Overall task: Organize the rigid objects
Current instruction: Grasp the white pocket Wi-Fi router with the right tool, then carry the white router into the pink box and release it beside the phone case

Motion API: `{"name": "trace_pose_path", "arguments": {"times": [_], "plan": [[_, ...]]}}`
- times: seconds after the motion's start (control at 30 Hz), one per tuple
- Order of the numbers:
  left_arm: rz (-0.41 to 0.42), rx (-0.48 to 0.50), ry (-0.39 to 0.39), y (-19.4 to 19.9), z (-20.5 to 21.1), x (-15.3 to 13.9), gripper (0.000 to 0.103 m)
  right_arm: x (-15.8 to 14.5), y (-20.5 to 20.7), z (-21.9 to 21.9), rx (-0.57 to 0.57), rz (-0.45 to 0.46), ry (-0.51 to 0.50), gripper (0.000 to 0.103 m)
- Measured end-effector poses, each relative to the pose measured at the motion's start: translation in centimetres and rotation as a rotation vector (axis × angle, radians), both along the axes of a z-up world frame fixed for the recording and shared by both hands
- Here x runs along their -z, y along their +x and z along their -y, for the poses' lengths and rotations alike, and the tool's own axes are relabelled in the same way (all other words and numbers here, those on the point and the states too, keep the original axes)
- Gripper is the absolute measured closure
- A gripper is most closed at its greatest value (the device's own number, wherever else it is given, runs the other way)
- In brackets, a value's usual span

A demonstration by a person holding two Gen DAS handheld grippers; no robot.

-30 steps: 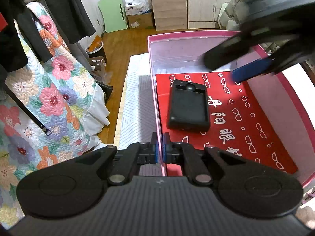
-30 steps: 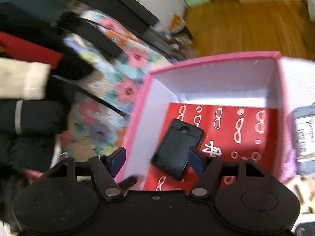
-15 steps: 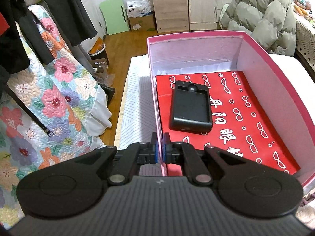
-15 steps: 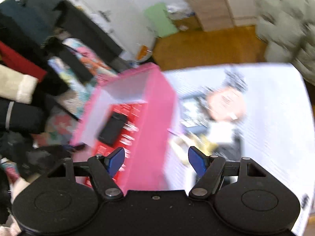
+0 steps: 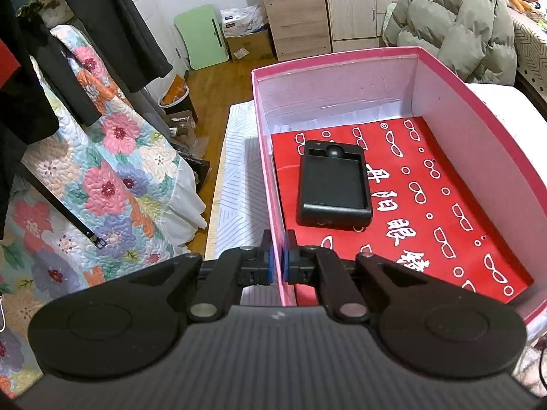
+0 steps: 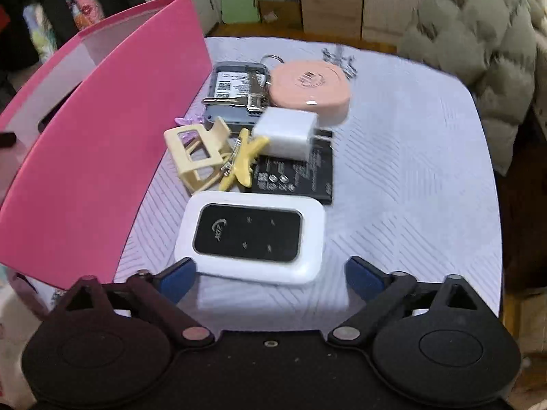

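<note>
A pink box (image 5: 393, 65) stands open, and my left gripper (image 5: 277, 263) is shut on its left wall. Inside lie a red paper bag (image 5: 427, 205) and a black flat case (image 5: 333, 184). In the right wrist view the pink box (image 6: 102, 130) is at the left. My right gripper (image 6: 270, 278) is open and empty, just short of a white pocket router (image 6: 251, 235). Beyond it lie a cream hair claw (image 6: 198, 153), a yellow clip (image 6: 242, 159), a white charger (image 6: 287, 131), a black battery (image 6: 301, 174), a grey device (image 6: 236, 92) with keys and a pink round case (image 6: 309, 87).
The objects lie on a white striped cloth (image 6: 410, 157) over a table. A green puffer jacket (image 6: 485, 51) hangs off the far right. A floral quilt (image 5: 102, 177) and hanging dark clothes are left of the box. Wooden cabinets (image 5: 297, 10) stand at the back.
My right gripper has left the box, where it hovered over the black case, and swung right to the pile on the cloth. The left gripper has stayed shut on the box wall.
</note>
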State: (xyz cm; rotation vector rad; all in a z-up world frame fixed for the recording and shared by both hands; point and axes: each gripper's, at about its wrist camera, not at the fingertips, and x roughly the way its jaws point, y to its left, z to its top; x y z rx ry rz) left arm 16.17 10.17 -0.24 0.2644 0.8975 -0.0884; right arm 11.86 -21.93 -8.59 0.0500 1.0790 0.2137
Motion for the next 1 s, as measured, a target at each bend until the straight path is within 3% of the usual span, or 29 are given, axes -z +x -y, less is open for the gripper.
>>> {"name": "trace_pose_path", "arguments": {"times": [0.3, 0.73, 0.87, 1.0], "plan": [[0.001, -0.001, 0.007, 0.0, 0.1, 0.1, 0.099, 0.8, 1.1, -1.9, -0.126, 0.073, -0.077, 0.0], [0.002, 0.0, 0.004, 0.0, 0.1, 0.2, 0.099, -1.0, -0.6, -0.3, -0.011, 0.021, 0.06, 0.0], [0.003, 0.0, 0.005, 0.0, 0.1, 0.2, 0.099, -3.0, -0.9, 0.2, -0.003, 0.053, 0.092, 0.0], [0.003, 0.001, 0.004, 0.0, 0.1, 0.2, 0.099, -7.7, -1.3, -0.2, -0.038, 0.173, 0.123, 0.0]]}}
